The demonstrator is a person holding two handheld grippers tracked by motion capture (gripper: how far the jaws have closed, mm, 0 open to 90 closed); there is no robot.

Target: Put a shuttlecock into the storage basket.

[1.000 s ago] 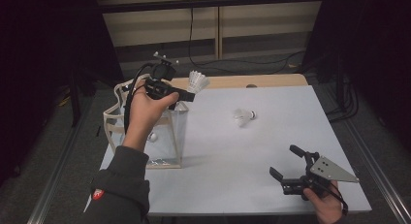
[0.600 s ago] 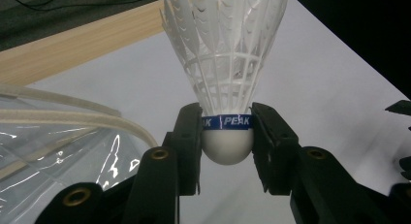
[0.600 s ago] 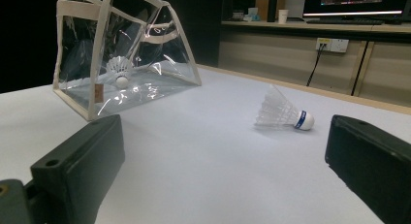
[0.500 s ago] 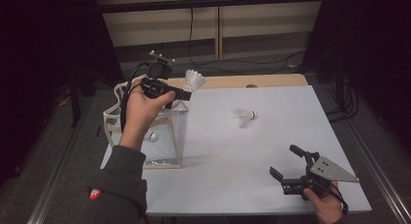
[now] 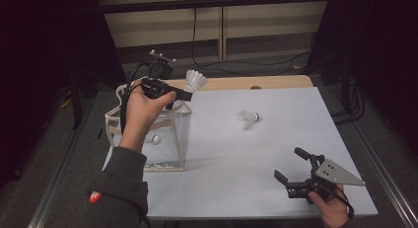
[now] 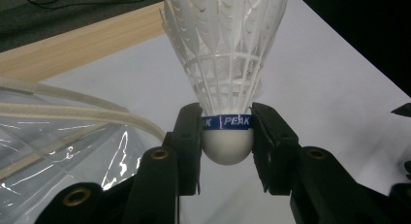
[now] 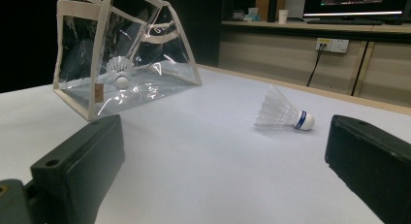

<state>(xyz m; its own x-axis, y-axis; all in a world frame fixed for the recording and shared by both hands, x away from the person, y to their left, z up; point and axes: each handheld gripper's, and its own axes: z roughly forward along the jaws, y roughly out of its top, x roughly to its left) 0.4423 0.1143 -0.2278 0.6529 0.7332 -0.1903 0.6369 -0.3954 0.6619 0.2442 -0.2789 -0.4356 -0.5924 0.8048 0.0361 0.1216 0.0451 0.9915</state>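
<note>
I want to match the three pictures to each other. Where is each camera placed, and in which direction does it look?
High view: above the person's side, looking forward and down on the white table; both hands, left gripper, right gripper.
Left gripper view: on the left gripper, looking along its jaws, clamped on a white feathered shuttlecock.
Right gripper view: low on the right gripper, looking across the table at the clear plastic bag; open jaws.
Shared: high and right gripper views show the shuttlecock lying on the table.
</note>
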